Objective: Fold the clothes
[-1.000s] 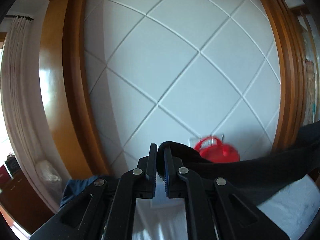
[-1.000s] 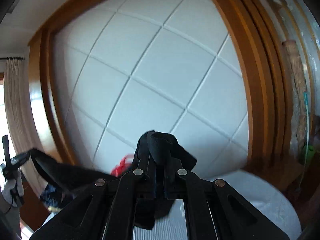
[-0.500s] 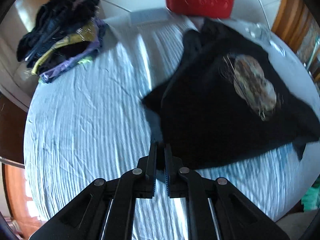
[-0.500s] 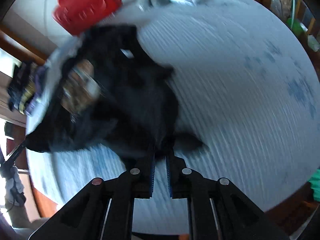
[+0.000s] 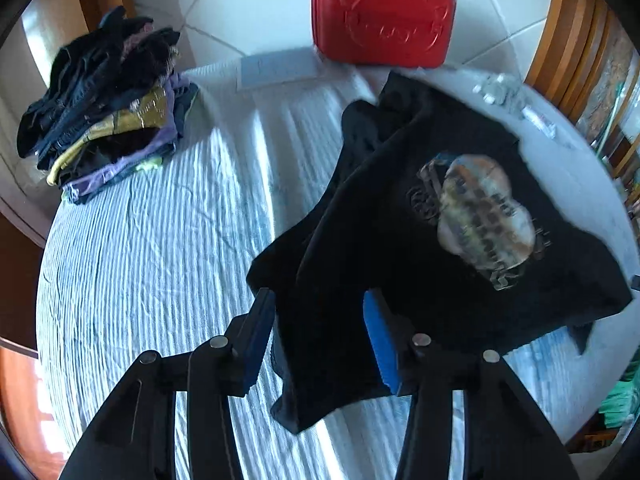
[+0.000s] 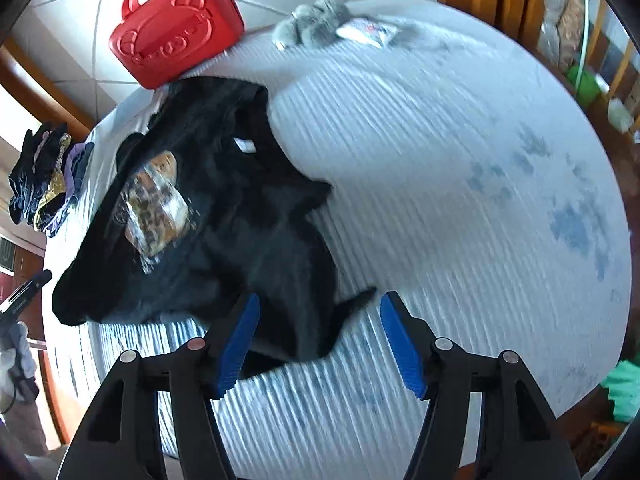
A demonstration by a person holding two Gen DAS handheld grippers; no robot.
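Both grippers point steeply down at the bed point(image 5: 152, 248), jaws just opened. A corner of the black shirt point(image 5: 400, 216) lies loose between the pads of the left gripper point(image 5: 320, 336) and of the right gripper point(image 6: 320, 340). The shirt lies crumpled on the striped sheet, print up, near a red case point(image 5: 382, 16) and a clothes pile point(image 5: 108, 108).

A red case point(image 5: 383, 20) stands at the bed's point(image 5: 160, 240) head.
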